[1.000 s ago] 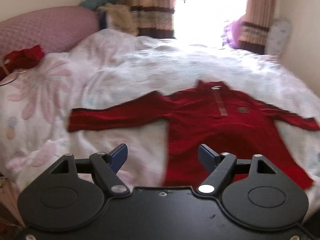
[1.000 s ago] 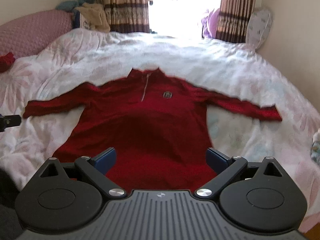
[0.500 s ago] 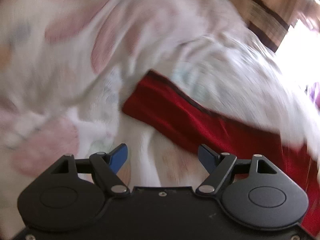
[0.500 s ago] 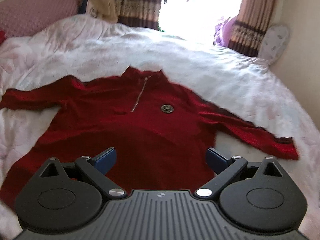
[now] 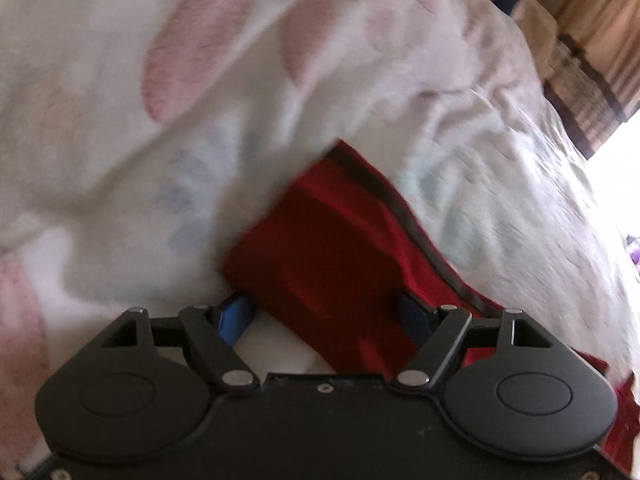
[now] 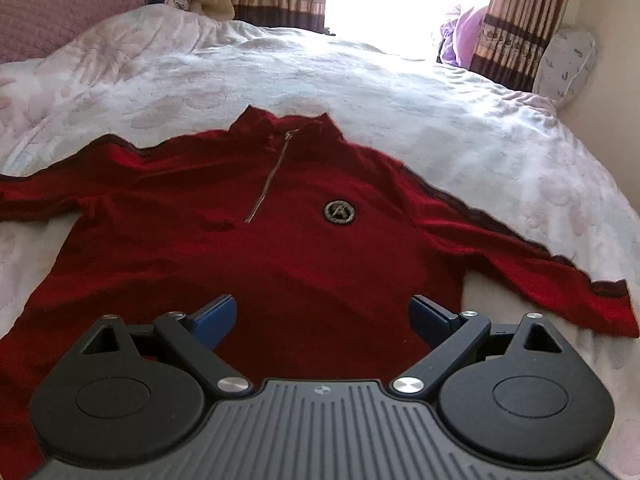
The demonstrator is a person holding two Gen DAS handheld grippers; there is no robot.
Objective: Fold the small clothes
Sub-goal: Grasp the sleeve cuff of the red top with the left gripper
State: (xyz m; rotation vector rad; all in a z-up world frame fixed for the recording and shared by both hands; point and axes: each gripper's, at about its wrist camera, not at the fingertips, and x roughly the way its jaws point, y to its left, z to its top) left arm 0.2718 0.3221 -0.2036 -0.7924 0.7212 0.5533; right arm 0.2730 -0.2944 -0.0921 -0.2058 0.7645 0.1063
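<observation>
My left hand-held gripper [image 5: 324,316] has swung down and rolled since a second ago: then it looked across the whole bed at the spread top, now its view is filled by the quilt [image 5: 160,120] and the cuff end of one sleeve [image 5: 332,248]. That sleeve runs slantwise up the left wrist view and its end lies between my two blue fingers [image 5: 236,316], which stand wide apart. I see no pad pressing on the cloth. The gap has narrowed only slightly in the last half second. The picture is blurred, so I cannot say whether the fingertips touch the sleeve or the quilt.

My right hand-held gripper [image 6: 322,316] has come closer and lower over the top [image 6: 280,248]. A second ago the whole garment fitted in its view with bed to spare on both sides; now the body fills the middle and the left sleeve runs out of frame. Its jaws are apart as well, with nothing between them, hanging over the lower front of the top.

The top lies flat, face up on the bed, collar away from me, zip [image 6: 268,184] and round badge [image 6: 339,212] showing, and the right sleeve [image 6: 540,264] stretched out to the side.
</observation>
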